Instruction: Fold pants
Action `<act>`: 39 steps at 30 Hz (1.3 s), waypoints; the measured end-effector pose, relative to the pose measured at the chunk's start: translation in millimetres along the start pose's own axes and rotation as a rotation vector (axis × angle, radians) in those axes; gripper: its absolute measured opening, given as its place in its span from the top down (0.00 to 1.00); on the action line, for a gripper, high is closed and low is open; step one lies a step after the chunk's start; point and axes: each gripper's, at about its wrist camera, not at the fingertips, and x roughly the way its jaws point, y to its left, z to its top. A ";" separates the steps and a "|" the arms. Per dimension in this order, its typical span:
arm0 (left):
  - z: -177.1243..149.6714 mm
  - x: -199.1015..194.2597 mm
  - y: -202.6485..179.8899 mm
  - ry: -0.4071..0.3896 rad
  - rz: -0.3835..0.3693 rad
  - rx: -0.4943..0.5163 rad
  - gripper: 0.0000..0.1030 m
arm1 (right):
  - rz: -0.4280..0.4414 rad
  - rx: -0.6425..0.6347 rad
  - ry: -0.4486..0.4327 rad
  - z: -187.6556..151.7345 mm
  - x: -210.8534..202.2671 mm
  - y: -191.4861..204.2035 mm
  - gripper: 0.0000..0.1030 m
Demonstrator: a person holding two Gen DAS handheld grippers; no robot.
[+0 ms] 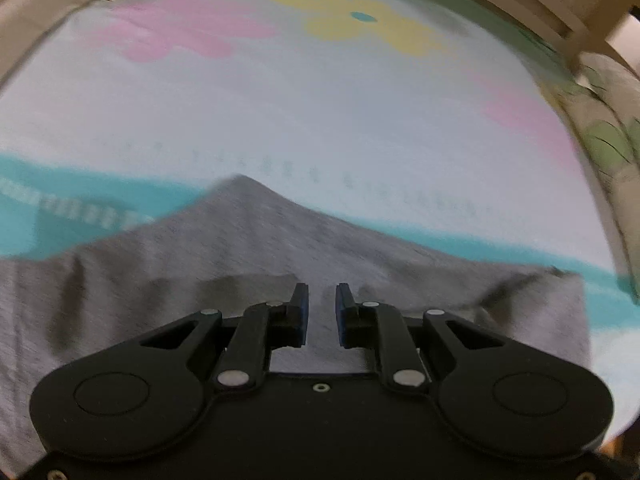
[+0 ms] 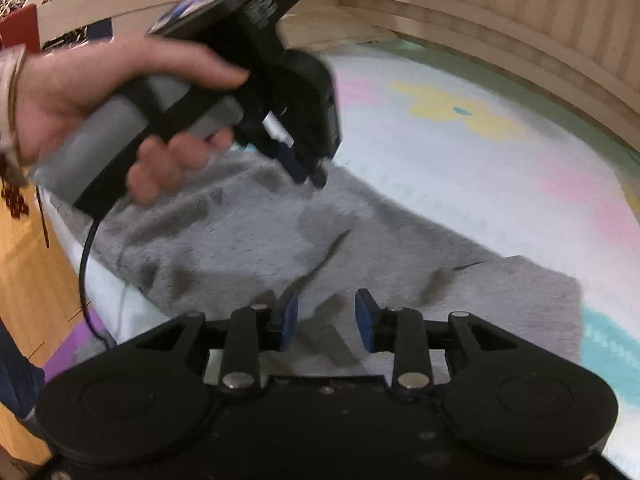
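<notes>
Grey pants point(image 1: 260, 240) lie partly folded on a white bedspread with pastel flowers point(image 1: 320, 100). In the left wrist view my left gripper point(image 1: 322, 294) hangs just over a raised fold edge, jaws narrowly apart with grey cloth filling the gap, so it looks shut on the fabric. The right wrist view shows the pants point(image 2: 240, 240) near the bed's left edge. A person's hand point(image 2: 100, 88) holds the left gripper point(image 2: 310, 176), tips down at the cloth's far edge. My right gripper point(image 2: 326, 308) stands open above the near part, pads apart and touching nothing.
A pale wooden bed frame point(image 2: 520, 20) curves round the far and right sides of the bedspread point(image 2: 480, 168). Wood floor point(image 2: 24, 272) lies to the left of the bed. A dark cable point(image 2: 84, 264) hangs from the left gripper over the mattress edge.
</notes>
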 end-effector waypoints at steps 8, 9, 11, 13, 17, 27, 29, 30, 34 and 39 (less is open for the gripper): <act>-32.9 24.7 -7.5 0.221 -0.183 -0.063 0.78 | -0.143 0.162 0.021 6.8 -16.1 -94.8 0.67; -36.7 28.0 -6.6 0.236 -0.191 -0.080 0.77 | -0.153 0.192 0.017 7.9 -17.7 -106.1 0.67; -42.0 29.6 -5.6 0.235 -0.202 -0.102 0.75 | -0.170 0.252 0.008 9.6 -20.6 -126.8 0.67; -41.8 29.7 -5.8 0.229 -0.219 -0.117 0.66 | -0.179 0.298 0.003 10.7 -22.7 -142.3 0.67; -41.1 34.0 -8.6 0.225 -0.255 -0.149 0.51 | -0.175 0.377 -0.013 6.5 -23.6 -155.7 0.67; -48.9 34.3 -24.6 0.154 -0.202 -0.058 0.50 | -0.111 0.395 -0.031 9.1 -27.4 -149.4 0.67; -53.5 34.7 -36.0 0.146 -0.190 -0.017 0.45 | -0.101 0.398 -0.039 10.8 -29.9 -148.5 0.67; -55.6 35.9 -42.0 0.141 -0.191 0.001 0.45 | -0.099 0.400 -0.042 10.4 -33.1 -148.4 0.67; -59.6 26.9 -50.2 0.071 -0.233 -0.021 0.83 | -0.123 0.404 -0.045 13.0 -32.6 -153.7 0.67; -79.0 -24.7 -70.9 -0.222 -0.083 0.094 0.83 | -0.248 0.460 -0.013 8.1 -28.1 -173.2 0.67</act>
